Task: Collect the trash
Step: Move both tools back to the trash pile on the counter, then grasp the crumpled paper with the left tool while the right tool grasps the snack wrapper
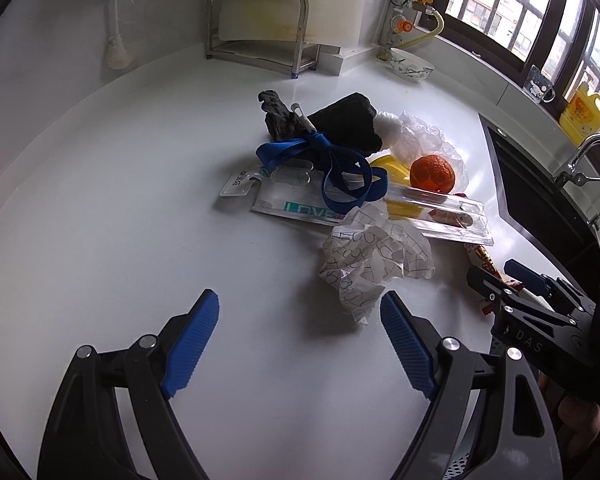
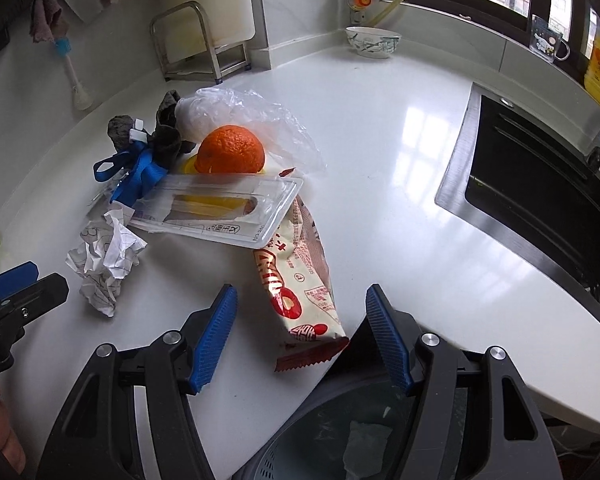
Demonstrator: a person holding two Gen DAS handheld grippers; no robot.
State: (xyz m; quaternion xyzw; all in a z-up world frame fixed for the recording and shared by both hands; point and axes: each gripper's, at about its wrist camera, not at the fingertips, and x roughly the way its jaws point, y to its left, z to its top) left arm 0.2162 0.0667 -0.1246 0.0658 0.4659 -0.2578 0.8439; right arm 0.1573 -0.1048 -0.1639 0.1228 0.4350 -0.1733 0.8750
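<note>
White countertop (image 2: 380, 168), glossy and reflecting window panes, carries a heap of trash near its middle. At the heap's near edge lies a crumpled paper ball (image 1: 374, 258) scribbled with pen marks, just ahead of the left gripper (image 1: 300, 344), whose blue-padded jaws stand wide apart with nothing between them. Beside it, a red-and-cream snack wrapper (image 2: 300, 280) printed with red Chinese characters (too distorted to read) stretches toward the right gripper (image 2: 300, 340); those jaws are also spread open, the wrapper's serrated end lying between the fingertips but not pinched.

Further back, a clear plastic blister pack (image 2: 220, 208) rests partly over the wrapper, with a small label whose print cannot be read. An orange (image 2: 230, 150) sits behind it against a crinkled clear plastic bag (image 2: 260, 120). A blue ribbon (image 1: 340, 168) loops over a flat packet (image 1: 296, 204) showing teal letters "LOVE", and a dark rag (image 1: 340, 124) lies at the back of the heap.

Beyond the pile, a metal rack (image 1: 256, 28) stands against the wall, a patterned bowl (image 2: 374, 42) sits in the corner, and a dark sink (image 2: 540, 188) is set into the counter on the right under barred windows. A bin (image 2: 360, 432) shows below the counter edge, under the right gripper.
</note>
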